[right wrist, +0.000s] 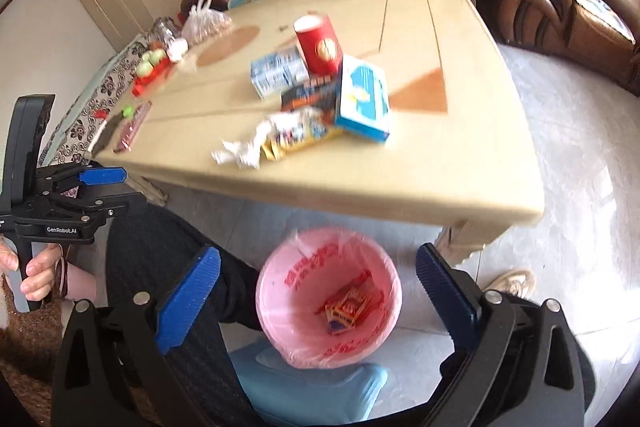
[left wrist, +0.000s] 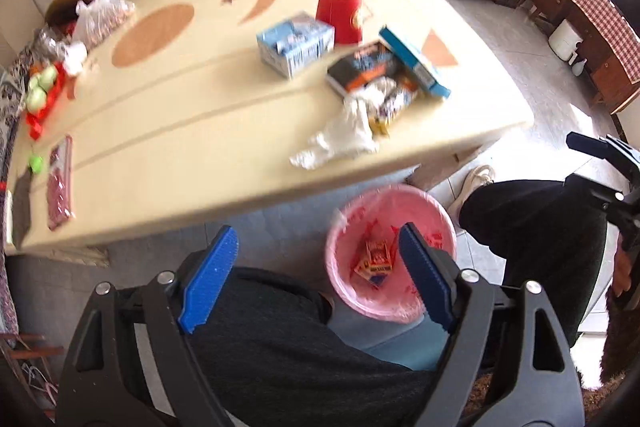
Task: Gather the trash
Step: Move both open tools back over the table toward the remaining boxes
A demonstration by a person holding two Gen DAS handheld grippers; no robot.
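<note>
The trash is found in two places: a red-and-yellow wrapper [right wrist: 347, 307] already lies in the pink-lined bin [right wrist: 384, 311] on the floor, while a heap is left near the front edge of the worktop [right wrist: 460, 195] — a crumpled white tissue [left wrist: 340, 139], a snack packet [right wrist: 296, 139], a dark box [left wrist: 362, 69], a blue box [right wrist: 362, 99], a small milk carton [left wrist: 294, 43] and a red paper cup [left wrist: 340, 11]

Several slips can be foreseen. The tissue is soft and close to the edge, so it may be pushed off onto the floor if it is approached too flat. The boxes lean on one another, and the cup may be toppled if one is dragged out. The fruit tray [left wrist: 42, 87] and the knotted bag [left wrist: 102, 17] at the far side could be mistaken for trash

The left claw [left wrist: 316, 279] is held above the bin, pointing steeply down, fingers spread with nothing between them. The right claw [right wrist: 320, 303] is likewise held over the bin, tilted down, fingers wide apart and empty
</note>
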